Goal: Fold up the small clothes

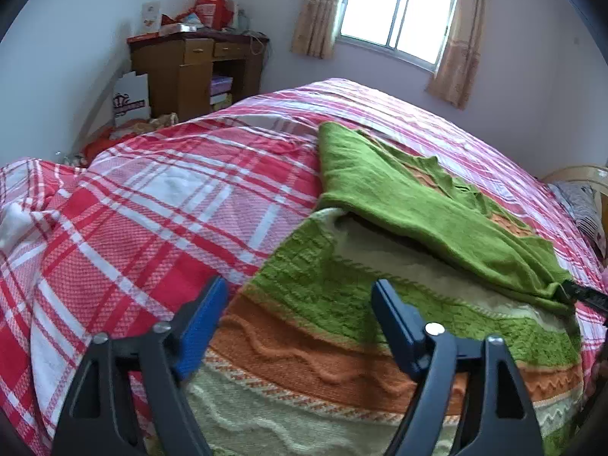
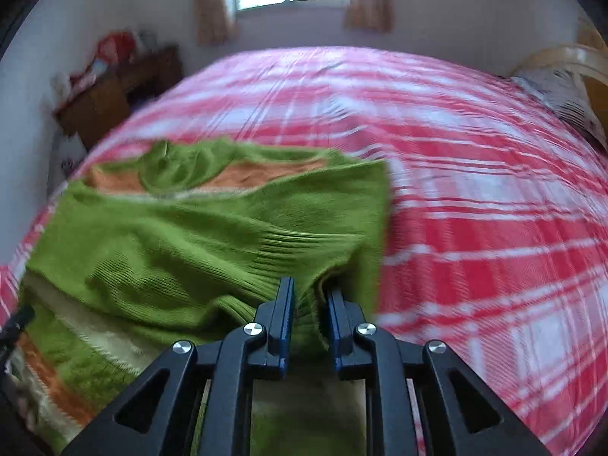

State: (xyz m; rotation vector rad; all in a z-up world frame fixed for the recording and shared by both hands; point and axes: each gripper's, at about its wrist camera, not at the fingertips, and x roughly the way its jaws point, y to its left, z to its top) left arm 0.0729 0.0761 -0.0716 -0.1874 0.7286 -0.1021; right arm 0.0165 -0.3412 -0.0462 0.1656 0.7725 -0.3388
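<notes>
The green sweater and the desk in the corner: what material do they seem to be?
Green sweater: apparently knitted wool or acrylic yarn, matte and fuzzy; ribbed cuff and raised stitch bands show. Desk: apparently brown wood or wood veneer, slightly glossy; drawers visible.

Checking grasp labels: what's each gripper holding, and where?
Left gripper: open, nothing held. Right gripper: the ribbed cuff of the green sleeve sits between its slightly parted jaws; whether it's gripped can't be told.

The left tool [image 1: 298,304] is hovering with jaws spread wide over the striped knitted sweater [image 1: 323,326] lying on the red plaid bed [image 1: 152,197]. A green sleeve [image 1: 418,209] is lying folded across its body, with the right tool's tip [image 1: 585,296] touching the cuff.
</notes>
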